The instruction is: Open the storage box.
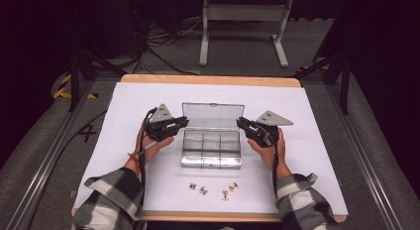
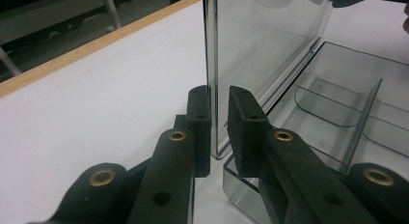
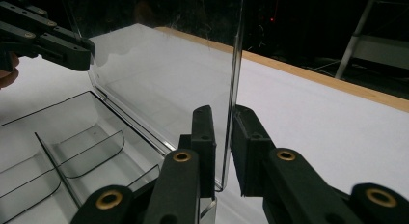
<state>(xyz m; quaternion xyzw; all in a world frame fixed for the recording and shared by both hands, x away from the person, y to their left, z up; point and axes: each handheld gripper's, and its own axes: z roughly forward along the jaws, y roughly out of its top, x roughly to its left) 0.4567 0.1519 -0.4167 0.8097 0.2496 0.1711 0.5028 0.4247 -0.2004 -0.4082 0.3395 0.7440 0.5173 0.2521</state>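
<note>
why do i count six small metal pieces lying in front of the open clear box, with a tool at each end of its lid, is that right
Not six: the high view shows four small metal pieces in front of the clear box. The left tool and right tool do sit at the lid ends.

**Almost nothing legible**

Only one mark could be read — a dark "4" on the grey floor, left of the desk. The clear box bore no readable label or brand.

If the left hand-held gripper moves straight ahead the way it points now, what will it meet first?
Probably the upright clear lid of the box. The left hand-held gripper already has the lid's side edge between its jaws, so going further would slide them deeper along the lid.
</note>
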